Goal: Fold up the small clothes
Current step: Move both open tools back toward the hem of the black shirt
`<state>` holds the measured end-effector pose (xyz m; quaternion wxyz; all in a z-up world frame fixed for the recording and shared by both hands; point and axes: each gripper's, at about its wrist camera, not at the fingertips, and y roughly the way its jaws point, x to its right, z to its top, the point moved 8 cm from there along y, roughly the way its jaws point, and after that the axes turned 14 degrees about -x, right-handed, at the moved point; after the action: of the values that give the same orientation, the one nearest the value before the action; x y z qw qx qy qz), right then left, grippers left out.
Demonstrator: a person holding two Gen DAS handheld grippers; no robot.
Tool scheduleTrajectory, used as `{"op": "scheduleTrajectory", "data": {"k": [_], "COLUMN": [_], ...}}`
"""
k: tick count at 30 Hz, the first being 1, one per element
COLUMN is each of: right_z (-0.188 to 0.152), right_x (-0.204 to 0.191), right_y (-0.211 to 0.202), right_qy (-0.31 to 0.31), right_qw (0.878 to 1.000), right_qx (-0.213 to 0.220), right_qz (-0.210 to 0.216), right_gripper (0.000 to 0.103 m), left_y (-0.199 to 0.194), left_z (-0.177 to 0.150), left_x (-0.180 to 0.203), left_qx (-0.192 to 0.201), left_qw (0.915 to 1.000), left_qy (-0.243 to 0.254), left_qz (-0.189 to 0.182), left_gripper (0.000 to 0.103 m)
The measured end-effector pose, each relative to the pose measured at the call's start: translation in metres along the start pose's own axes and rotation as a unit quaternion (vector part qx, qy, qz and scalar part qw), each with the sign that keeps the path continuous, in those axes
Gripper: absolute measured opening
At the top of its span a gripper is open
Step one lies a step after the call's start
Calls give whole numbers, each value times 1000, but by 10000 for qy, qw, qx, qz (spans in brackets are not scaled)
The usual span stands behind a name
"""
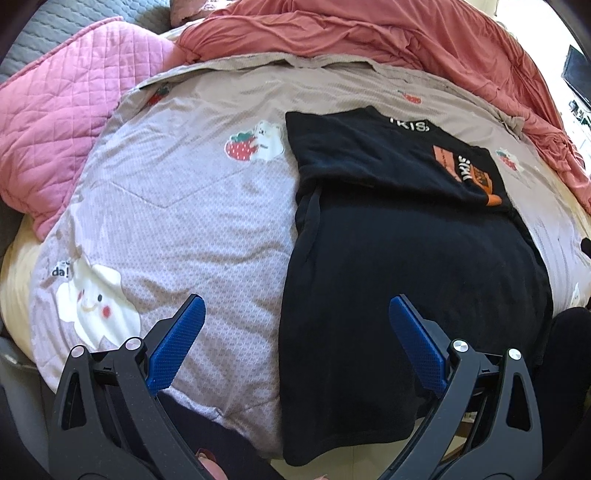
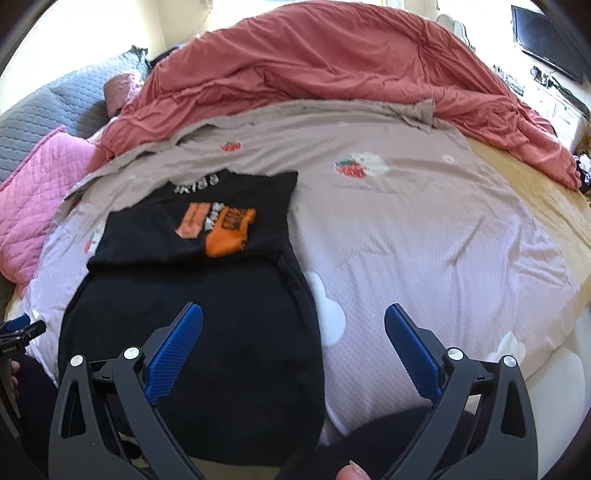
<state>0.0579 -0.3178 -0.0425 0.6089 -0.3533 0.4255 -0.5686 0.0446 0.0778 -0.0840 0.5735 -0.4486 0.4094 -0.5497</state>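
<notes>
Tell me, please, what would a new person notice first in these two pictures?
First, the black T-shirt with an orange print, lying long and narrow on the pale strawberry-patterned cover of the bed, its sides already folded in. Behind it a rumpled coral-red duvet fills the far side, with a pink quilted blanket at the left. In front, the left claw and right claw hang open, holding nothing.

Light: bright daylight, strongest at the upper corners, where the wall (image 2: 177,22) washes out.
Glare: pale sheen on the quilt (image 2: 443,236).
Shadows: soft; the black shirt (image 1: 413,280) loses fold detail (near-solid dark).
Blur: right view slightly smeared, shirt print (image 2: 218,225) unreadable; left view sharper.
Distortion: strong fisheye bulge, dark vignette at all corners.
</notes>
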Motion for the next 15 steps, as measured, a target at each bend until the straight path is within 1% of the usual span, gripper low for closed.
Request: {"op": "scheduleTrajectory", "data": {"k": [4, 8, 11, 15], "right_z": [-12, -21, -27, -32], "right_x": [6, 12, 13, 8], "right_y": [11, 23, 34, 41], "right_qy": [81, 240, 248, 164], "right_qw": [9996, 9981, 9960, 9946], "right_qx": [-278, -552, -842, -982], "right_qz": [-65, -93, -180, -308], "right_gripper": [98, 98, 98, 98], "left_y": [12, 27, 31, 33], "left_z": [-5, -13, -17, -25], "left_x": [-1, -3, -3, -4], "left_qx": [-221, -509, -606, -691], "left_qw": [9998, 9985, 9979, 9973], "left_qy": [-9, -97, -128, -127], "left_qz": [-3, -152, -195, -219], "left_gripper": [94, 94, 94, 94]}}
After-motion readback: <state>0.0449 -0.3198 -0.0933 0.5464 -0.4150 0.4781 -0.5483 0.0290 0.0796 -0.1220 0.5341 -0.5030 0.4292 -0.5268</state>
